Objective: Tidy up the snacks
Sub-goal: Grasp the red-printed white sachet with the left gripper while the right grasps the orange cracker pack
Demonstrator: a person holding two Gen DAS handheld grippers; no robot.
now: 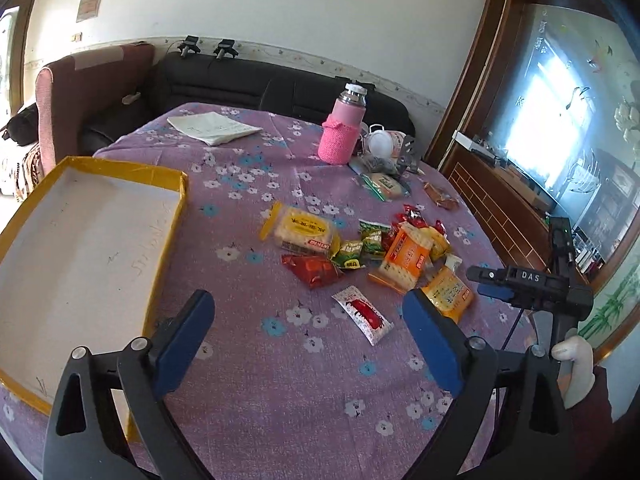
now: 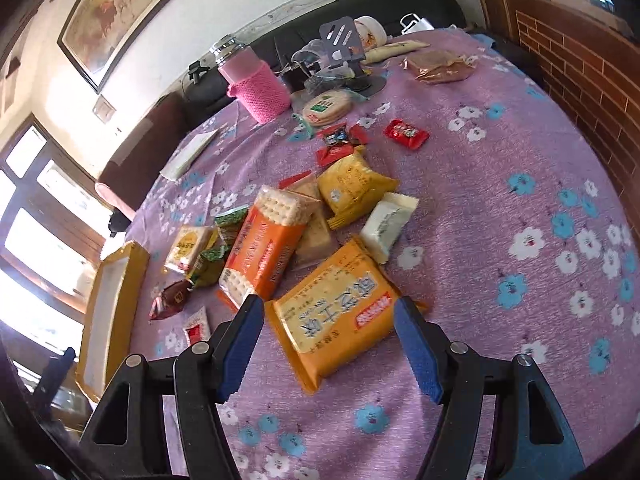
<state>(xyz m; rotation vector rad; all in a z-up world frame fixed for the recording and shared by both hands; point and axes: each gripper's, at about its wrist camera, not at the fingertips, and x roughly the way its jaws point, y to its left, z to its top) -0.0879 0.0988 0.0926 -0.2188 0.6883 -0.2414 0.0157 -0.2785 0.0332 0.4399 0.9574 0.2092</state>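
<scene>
**Tongs spread above the scattered snacks**

Both tongs are released, with nothing between their blue pads. Left tongs (image 1: pixel 308 320) hover over the purple flowered cloth of the bench (image 1: pixel 280 380). Just ahead of them lies a small white packet with red print (image 1: pixel 362 314). Beyond it sit a dark red packet (image 1: pixel 312 270), a pale cracker pack with yellow ends (image 1: pixel 302 230) and small green packets (image 1: pixel 360 246). Beside the left pad lies a shallow box with yellow rim (image 1: pixel 176 216), its white floor bare.

Right tongs (image 2: pixel 330 344) hang just over a yellow-orange snack bag (image 2: pixel 332 316), the pads straddling its near end; whether they touch it I cannot tell. Ahead of that bag an orange cracker pack (image 2: pixel 260 248) lies slanted, with a white packet (image 2: pixel 386 222) and a yellow bag (image 2: pixel 352 186) further on. Far ahead stands a bottle in a pink knitted sleeve (image 2: pixel 258 88), upright.

In the left view, the right tongs' black body shows at the right, held in a white-gloved hand (image 1: pixel 576 368).
</scene>
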